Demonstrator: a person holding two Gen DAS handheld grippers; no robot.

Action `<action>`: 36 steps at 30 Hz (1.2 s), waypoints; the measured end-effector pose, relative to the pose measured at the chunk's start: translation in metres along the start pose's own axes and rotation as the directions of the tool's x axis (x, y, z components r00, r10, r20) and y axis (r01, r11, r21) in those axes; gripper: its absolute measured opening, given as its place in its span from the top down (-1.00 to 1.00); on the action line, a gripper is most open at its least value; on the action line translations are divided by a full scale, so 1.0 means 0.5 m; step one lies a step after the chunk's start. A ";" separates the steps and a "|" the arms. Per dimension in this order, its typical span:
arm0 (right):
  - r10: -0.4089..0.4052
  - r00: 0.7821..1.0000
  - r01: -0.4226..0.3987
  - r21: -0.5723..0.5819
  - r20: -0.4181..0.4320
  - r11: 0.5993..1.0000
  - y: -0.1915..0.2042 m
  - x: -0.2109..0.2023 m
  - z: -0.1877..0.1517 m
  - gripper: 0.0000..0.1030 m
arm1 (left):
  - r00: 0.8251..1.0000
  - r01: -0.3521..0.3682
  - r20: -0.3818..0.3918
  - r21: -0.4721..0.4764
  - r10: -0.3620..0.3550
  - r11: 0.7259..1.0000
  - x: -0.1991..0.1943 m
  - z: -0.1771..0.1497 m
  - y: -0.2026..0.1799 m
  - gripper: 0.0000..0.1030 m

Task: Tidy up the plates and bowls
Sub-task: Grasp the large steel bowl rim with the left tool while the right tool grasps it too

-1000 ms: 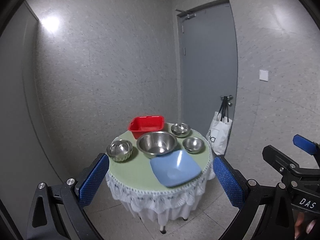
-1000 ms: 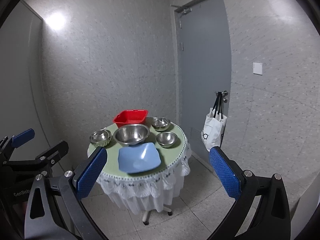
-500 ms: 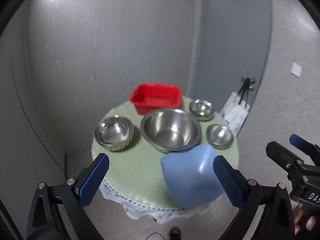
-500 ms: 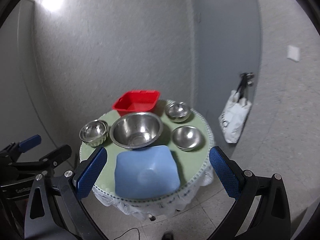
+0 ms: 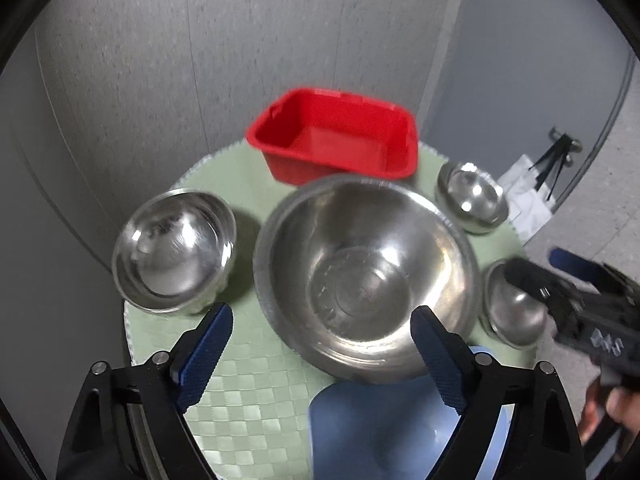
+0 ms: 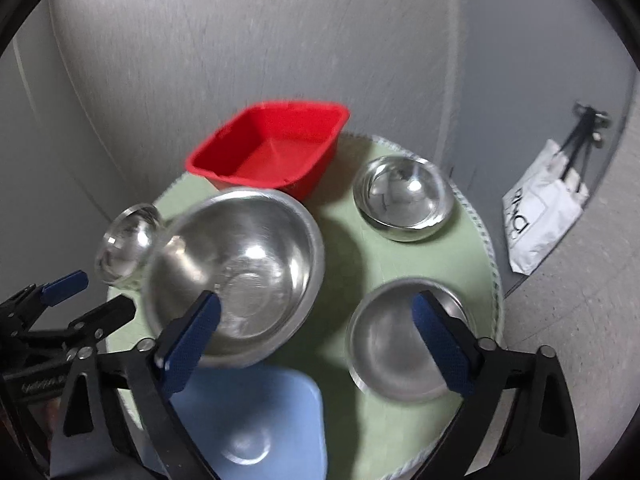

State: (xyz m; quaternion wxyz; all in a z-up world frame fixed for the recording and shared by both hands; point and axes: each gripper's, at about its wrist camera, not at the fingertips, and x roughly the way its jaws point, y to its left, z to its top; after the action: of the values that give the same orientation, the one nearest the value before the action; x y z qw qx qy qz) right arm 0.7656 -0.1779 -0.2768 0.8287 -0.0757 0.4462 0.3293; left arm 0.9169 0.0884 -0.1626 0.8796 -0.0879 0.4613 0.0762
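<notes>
Round table under a green woven cloth [image 5: 240,392], all the ware spread out on it, nothing stacked yet.

Large round stainless steel mixing bowl [image 5: 366,276] dead ahead of the left tongs [image 5: 320,348], between their spread tips; ahead and left of the right tongs [image 6: 316,344]. Red rectangular plastic tub [image 5: 336,142] beyond it, far side. Pale blue square plastic plate [image 6: 248,428] nearest, under the tong arms, large bowl's rim seemingly overlapping its far edge.

Fluted steel bowl [image 5: 174,250] ahead-left of the left tongs. Mid-sized steel bowl [image 6: 404,202] far ahead-right of the right tongs. Small plain steel bowl [image 6: 400,340] close between the right tongs' tips.

Both tongs wide open, empty.

Likely step: closing in for a first pick (probably right tongs on the small plain bowl). Best done by taking one rim wall between the pads, pinching firmly, lifting straight up; polished steel likely slippery.

In the way: large bowl crowding the middle, little room beside it. White paper bag [image 6: 540,224] on the floor, well off to the right, no obstacle.
</notes>
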 end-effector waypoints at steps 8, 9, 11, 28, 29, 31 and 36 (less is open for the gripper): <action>0.031 0.987 -0.036 -0.031 -0.160 0.999 -0.021 0.150 0.026 -0.35 | 0.993 -0.031 -0.115 -0.038 0.026 0.999 0.123 0.046 -0.006 -0.36; 0.035 0.985 -0.040 -0.031 -0.170 0.999 -0.024 0.161 0.028 -0.28 | 0.991 -0.033 -0.128 -0.046 0.027 0.998 0.142 0.059 -0.004 -0.34; 0.059 0.979 -0.065 -0.024 -0.196 0.998 -0.026 0.181 0.031 -0.07 | 0.990 -0.039 -0.139 -0.042 0.033 0.998 0.156 0.066 -0.005 -0.34; 0.185 0.953 -0.180 0.045 -0.238 0.983 -0.019 0.174 0.056 0.65 | 0.979 0.095 -0.184 0.010 -0.092 0.995 0.241 0.142 0.063 0.50; 0.183 0.957 -0.179 0.038 -0.223 0.983 -0.014 0.156 0.061 0.64 | 0.980 0.104 -0.174 0.019 -0.099 0.994 0.231 0.145 0.066 0.50; 0.184 0.960 -0.181 0.034 -0.210 0.983 -0.011 0.133 0.068 0.64 | 0.982 0.129 -0.146 0.039 -0.122 0.991 0.202 0.149 0.079 0.50; 0.176 0.977 -0.176 0.009 -0.120 0.984 -0.004 0.057 0.116 0.63 | 0.982 0.175 -0.075 0.055 -0.171 0.983 0.157 0.186 0.119 0.49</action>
State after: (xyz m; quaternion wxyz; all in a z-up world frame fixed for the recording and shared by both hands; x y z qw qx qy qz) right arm 0.8178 -0.1415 -0.2652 0.7679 -0.0563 0.4999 0.3965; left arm 1.0223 0.1715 -0.1805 0.8685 -0.1034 0.4844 -0.0180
